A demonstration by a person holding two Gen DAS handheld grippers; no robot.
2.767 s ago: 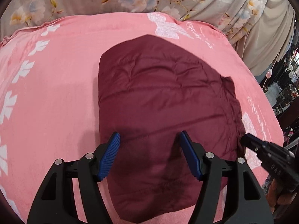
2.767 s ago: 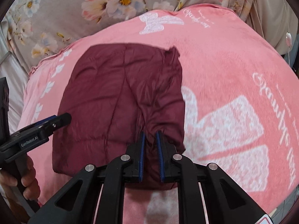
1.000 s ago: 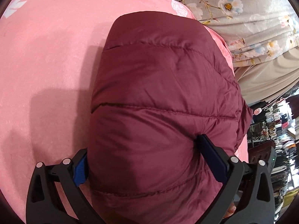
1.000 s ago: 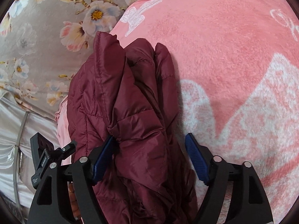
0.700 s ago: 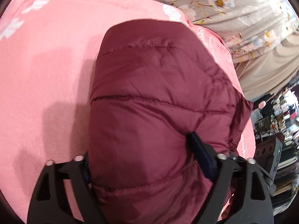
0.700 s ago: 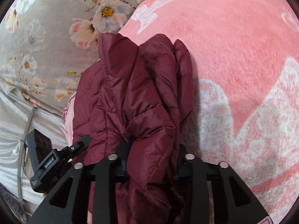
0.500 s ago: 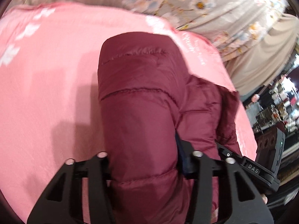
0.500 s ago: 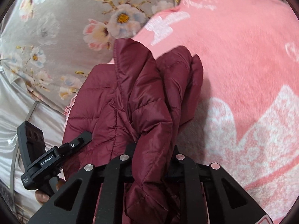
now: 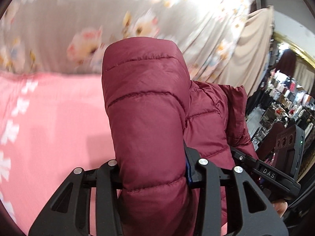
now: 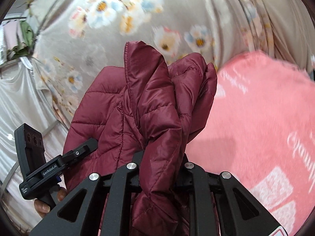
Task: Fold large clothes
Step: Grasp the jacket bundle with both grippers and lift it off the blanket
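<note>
Because the folded jacket [image 9: 145,106] is bulky, the left gripper [image 9: 151,174] and right gripper [image 10: 160,174] each clamp one end, holding it level above the blanket [image 9: 55,118].

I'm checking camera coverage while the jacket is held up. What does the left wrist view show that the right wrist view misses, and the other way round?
Only the left wrist view shows the cluttered shop shelves at the right edge and the beige curtain.

Only the right wrist view shows white sheeting at its left and large white lettering on the blanket.

Both show the maroon puffer jacket pinched in the viewing tongs, left tongs and right tongs, the other hand's device beside it, the pink blanket and the floral cloth.
</note>
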